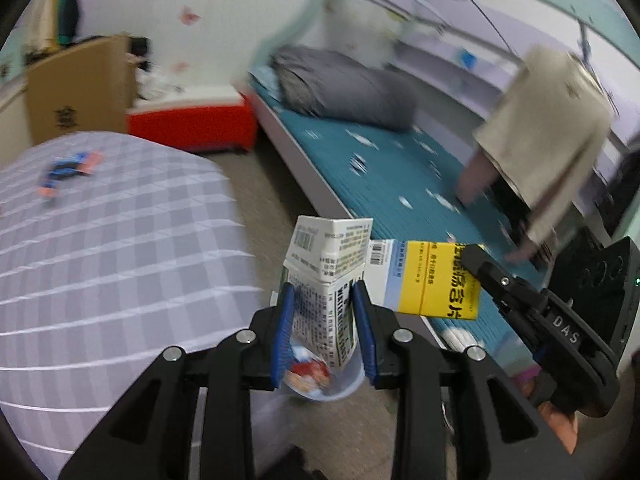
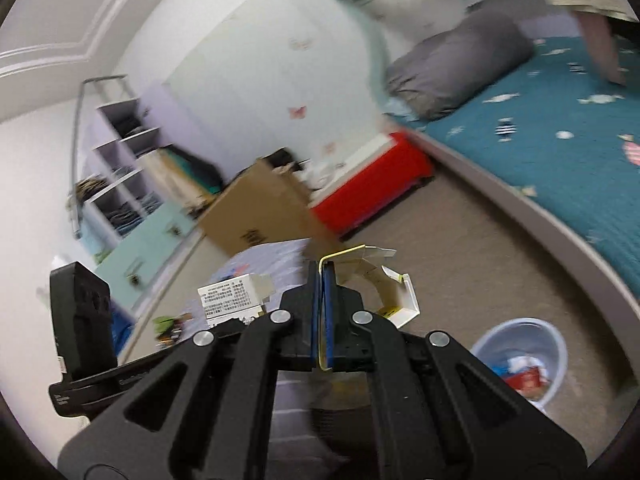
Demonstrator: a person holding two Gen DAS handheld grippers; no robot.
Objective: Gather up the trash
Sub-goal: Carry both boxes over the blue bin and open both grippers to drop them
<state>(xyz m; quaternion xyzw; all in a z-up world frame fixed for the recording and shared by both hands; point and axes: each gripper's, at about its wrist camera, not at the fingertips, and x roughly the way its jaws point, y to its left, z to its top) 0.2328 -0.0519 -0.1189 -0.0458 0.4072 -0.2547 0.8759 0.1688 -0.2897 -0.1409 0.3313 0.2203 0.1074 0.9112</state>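
My left gripper (image 1: 323, 292) is shut on a white printed carton (image 1: 330, 264), held upright in the air; the carton also shows in the right wrist view (image 2: 234, 296). Below it a pale blue waste bin (image 1: 344, 388) holds some trash. My right gripper (image 2: 322, 276) is shut on a flattened yellow and white box (image 2: 394, 300), pinching its flap edge. That box (image 1: 436, 284) and the right gripper (image 1: 480, 264) show in the left wrist view, just right of the carton. The bin (image 2: 524, 356) sits on the floor at lower right.
A table with a checked lilac cloth (image 1: 120, 248) holds a small blue and orange item (image 1: 68, 172). A bed with a teal cover (image 1: 400, 176) and grey pillow (image 1: 344, 88), a red box (image 1: 192, 124), a cardboard box (image 1: 76, 88) and shelves (image 2: 120, 168) surround the carpeted floor.
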